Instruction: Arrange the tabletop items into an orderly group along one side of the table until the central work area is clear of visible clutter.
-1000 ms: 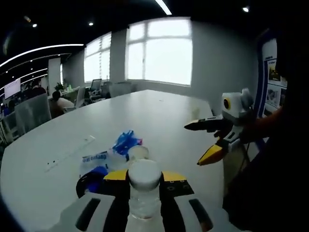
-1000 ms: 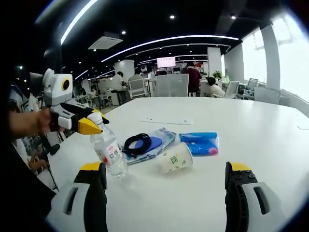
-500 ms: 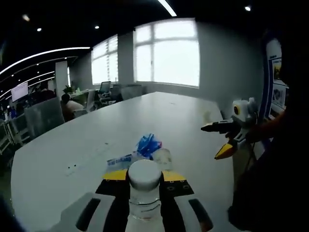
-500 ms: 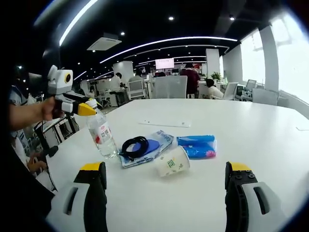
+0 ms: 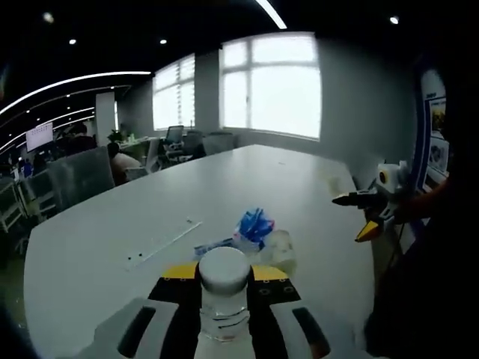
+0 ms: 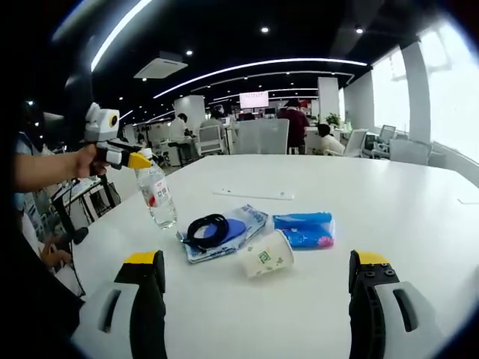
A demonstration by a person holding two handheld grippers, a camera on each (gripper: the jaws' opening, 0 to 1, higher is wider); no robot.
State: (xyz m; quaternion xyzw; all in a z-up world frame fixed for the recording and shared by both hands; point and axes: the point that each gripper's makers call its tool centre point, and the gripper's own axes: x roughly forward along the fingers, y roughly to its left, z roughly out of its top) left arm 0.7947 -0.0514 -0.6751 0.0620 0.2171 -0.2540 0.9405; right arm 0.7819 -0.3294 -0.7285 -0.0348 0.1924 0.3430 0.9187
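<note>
The left hand-held gripper (image 6: 138, 159) pinches the water bottle (image 6: 157, 196) by its neck – likely to carry it aside – while the right hand-held gripper (image 6: 258, 299) waits, spread wide.

Bench (image 6: 389, 194) open far and right. Centre blocked: paper cup (image 6: 264, 254), blue pouch (image 6: 303, 227), cable (image 6: 208, 226) on packet. Bottle (image 6: 156, 196) at left edge.

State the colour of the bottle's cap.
White: the bottle's cap is plain white, seen best in the left gripper view, right between the jaws.
</note>
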